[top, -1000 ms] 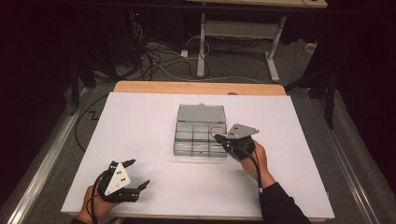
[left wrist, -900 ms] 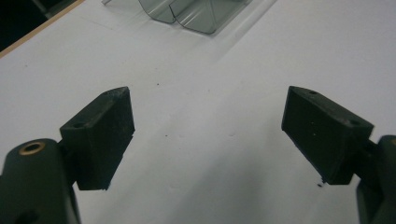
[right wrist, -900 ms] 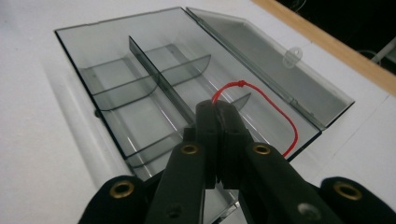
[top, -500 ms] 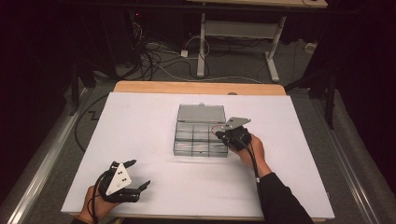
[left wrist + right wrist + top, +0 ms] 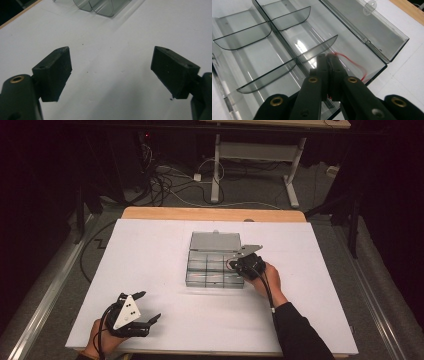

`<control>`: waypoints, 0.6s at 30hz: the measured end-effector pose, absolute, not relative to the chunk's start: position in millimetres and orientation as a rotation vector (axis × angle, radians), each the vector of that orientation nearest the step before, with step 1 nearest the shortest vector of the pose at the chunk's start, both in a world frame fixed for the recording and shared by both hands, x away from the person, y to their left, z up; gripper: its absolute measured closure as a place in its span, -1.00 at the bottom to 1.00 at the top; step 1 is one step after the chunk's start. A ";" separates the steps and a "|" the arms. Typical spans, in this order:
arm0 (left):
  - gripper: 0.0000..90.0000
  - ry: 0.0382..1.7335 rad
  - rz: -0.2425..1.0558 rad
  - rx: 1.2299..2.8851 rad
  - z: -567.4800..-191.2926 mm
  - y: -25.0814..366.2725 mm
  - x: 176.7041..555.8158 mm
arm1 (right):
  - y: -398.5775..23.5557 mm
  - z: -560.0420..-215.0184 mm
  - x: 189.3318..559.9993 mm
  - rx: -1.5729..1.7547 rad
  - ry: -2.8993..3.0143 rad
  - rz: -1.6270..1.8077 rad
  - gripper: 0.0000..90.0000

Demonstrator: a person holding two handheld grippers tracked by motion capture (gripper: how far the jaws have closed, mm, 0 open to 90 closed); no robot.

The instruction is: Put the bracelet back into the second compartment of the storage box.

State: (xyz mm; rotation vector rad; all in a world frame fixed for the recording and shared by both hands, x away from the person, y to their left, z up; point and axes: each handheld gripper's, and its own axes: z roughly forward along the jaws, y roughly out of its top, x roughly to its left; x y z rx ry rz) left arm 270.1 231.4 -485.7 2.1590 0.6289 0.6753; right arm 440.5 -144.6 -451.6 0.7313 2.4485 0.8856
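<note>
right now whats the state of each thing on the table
clear box: lid open, laid back flat
red band: pinched, hanging into a corner compartment beside the lid
other compartments: empty
right gripper: shut on the red band
left gripper: open, holding nothing

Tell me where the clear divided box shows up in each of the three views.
High view: clear divided box sits mid-table, lid open at the back, right tool at its right end.
Left gripper view: its rounded corner peeks in at the top edge.
Right gripper view: its compartments spread across the frame.
Shared landmark: the white table.
</note>
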 end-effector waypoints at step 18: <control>-0.63 0.627 0.675 2.158 -485.8 231.4 270.0 | -150.3 -448.2 437.5 0.771 2.399 0.958 0.97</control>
